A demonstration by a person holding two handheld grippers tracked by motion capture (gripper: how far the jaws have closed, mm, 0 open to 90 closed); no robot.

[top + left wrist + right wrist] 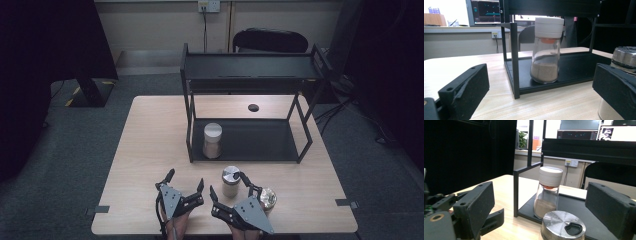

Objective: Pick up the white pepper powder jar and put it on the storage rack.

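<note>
Two wide-open jaws of my right claw point(229, 186) flanked the steel-capped jar point(231, 181): glass, rigid, slick, breakable, fairly light; best gripped mid-body. Rack point(191, 150) at twelve o'clock.

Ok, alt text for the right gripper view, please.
The right gripper holds its two black jaws open around a steel-capped shaker jar, not gripping it. Behind, a glass spice jar with white cap, part full of brown powder, stands on the bottom shelf of a black metal rack on the wooden table.
</note>
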